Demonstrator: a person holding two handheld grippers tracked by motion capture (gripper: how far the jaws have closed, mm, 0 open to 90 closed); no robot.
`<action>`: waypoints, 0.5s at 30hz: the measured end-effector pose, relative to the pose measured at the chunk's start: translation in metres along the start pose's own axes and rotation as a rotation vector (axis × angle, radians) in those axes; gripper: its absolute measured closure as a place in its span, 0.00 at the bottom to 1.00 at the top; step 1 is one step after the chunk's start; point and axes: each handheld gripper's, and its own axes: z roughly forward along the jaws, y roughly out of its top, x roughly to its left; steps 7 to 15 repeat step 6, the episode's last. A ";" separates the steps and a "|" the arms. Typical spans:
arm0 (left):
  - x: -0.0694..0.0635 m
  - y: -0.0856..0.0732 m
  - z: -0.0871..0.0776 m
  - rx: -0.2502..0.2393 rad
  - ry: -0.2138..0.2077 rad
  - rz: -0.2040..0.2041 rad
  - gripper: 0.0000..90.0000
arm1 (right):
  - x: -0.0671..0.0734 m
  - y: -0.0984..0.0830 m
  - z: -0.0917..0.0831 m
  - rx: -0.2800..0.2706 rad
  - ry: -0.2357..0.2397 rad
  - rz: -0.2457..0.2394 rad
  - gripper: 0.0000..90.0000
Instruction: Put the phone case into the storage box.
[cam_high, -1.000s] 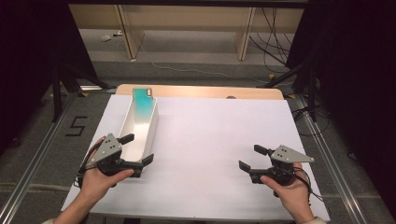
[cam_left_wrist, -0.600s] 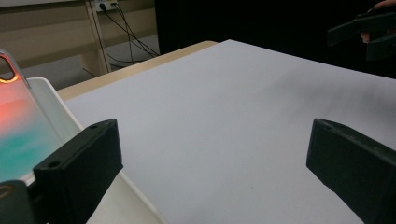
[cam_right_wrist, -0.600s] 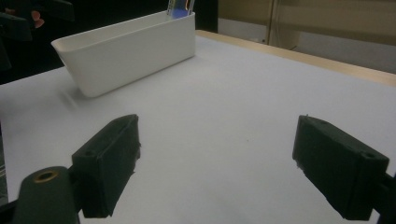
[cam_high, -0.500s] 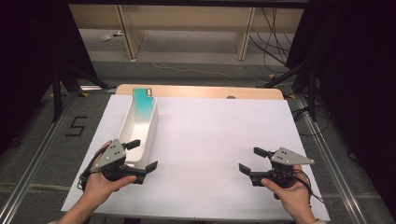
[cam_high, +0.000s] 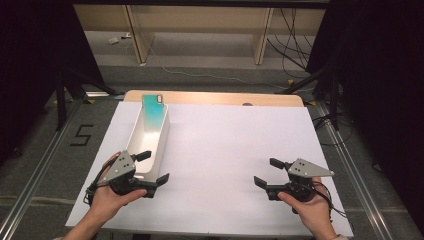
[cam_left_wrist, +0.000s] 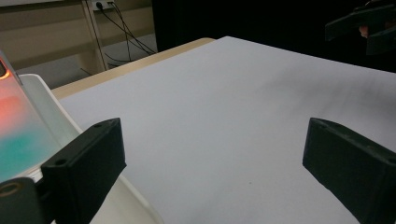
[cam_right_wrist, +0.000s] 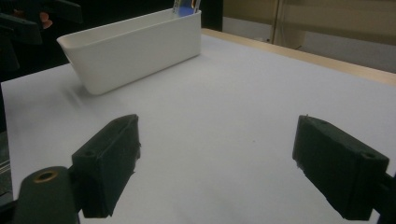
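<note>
The long white plastic trough (cam_high: 152, 137), with a teal-backed phone (cam_high: 152, 111) leaning at its far end, lay left of centre, its near end between the left gripper's (cam_high: 152, 167) spread jaws, while the right gripper (cam_high: 270, 172), jaws spread and empty, hovered near right.

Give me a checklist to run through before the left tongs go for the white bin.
1. Left tongs open: ok, jaws spread wide.
2. Right tongs open and away from the bin: ok, they sit at the far side of the table.
3. White bin upright on the table: ok.
4. Teal phone seated in the bin: ok, it leans against the far end wall.
5. Left tongs lined up on the bin's near end: ok, one jaw sits over the rim, the other just outside.
6. Phone lying steady: cannot tell.
</note>
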 end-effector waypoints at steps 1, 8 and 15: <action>0.000 0.000 0.000 -0.001 -0.001 0.000 0.06 | 0.000 0.000 0.000 0.002 0.003 -0.001 0.18; -0.001 0.001 -0.001 -0.009 0.002 -0.004 0.07 | 0.001 0.000 0.000 0.019 0.019 0.027 0.18; -0.001 0.001 -0.001 -0.009 0.002 -0.004 0.07 | 0.001 0.000 0.000 0.019 0.019 0.027 0.18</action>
